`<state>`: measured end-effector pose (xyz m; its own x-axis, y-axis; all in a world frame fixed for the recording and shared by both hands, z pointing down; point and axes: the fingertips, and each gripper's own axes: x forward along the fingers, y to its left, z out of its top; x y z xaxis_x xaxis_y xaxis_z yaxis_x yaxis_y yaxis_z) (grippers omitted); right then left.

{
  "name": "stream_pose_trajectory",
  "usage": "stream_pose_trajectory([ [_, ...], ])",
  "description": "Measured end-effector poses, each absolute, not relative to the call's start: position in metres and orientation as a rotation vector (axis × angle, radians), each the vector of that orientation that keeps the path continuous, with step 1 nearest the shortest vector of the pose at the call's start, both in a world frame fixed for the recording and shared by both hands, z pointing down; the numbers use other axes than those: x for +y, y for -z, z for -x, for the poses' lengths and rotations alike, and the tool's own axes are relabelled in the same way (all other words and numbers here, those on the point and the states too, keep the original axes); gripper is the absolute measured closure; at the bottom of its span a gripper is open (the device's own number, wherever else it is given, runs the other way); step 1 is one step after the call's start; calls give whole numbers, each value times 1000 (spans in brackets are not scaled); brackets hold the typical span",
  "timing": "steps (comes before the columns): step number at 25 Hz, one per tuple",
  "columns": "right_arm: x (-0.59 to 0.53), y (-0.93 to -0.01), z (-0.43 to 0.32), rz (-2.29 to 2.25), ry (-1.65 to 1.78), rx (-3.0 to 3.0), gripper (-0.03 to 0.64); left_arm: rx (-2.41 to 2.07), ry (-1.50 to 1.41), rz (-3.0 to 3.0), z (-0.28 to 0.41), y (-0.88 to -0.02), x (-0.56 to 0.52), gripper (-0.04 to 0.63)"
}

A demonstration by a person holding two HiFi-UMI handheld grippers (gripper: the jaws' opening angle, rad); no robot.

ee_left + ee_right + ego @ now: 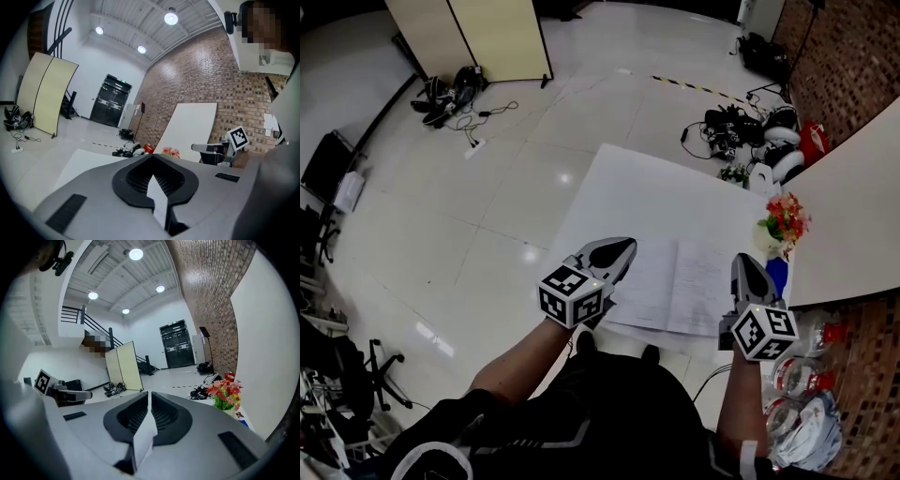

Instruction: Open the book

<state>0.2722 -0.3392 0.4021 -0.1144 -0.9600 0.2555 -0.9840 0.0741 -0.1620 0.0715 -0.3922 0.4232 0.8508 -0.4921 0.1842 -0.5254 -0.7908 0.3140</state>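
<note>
The book (675, 286) lies open, pages up, on the near end of the white table (647, 187). My left gripper (619, 246) hovers over the book's left edge, lifted off the table. Its jaws are shut, with nothing seen held. My right gripper (748, 262) hangs by the book's right edge, also raised and shut. In the left gripper view the left gripper (152, 157) points level across the room and the book is hidden below it. The right gripper (149, 393) likewise looks over the table toward the flowers (225, 394).
A pot of red and yellow flowers (785, 220) and a blue object (777, 275) stand at the table's right edge. A white panel (853, 216) leans on the right. Cables and gear (741, 127) lie on the floor beyond. Plastic bags (806, 412) sit at lower right.
</note>
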Motion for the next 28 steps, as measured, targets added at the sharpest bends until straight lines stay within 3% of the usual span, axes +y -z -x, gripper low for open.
stream_pose_trajectory([
  [14, -294, -377, -319, -1932, -302, -2399, 611, -910, -137, -2762, -103, -383, -333, 600],
  [28, -167, -354, -198, -2029, -288, -2309, 611, -799, -71, -2847, 3, -377, -219, 600],
])
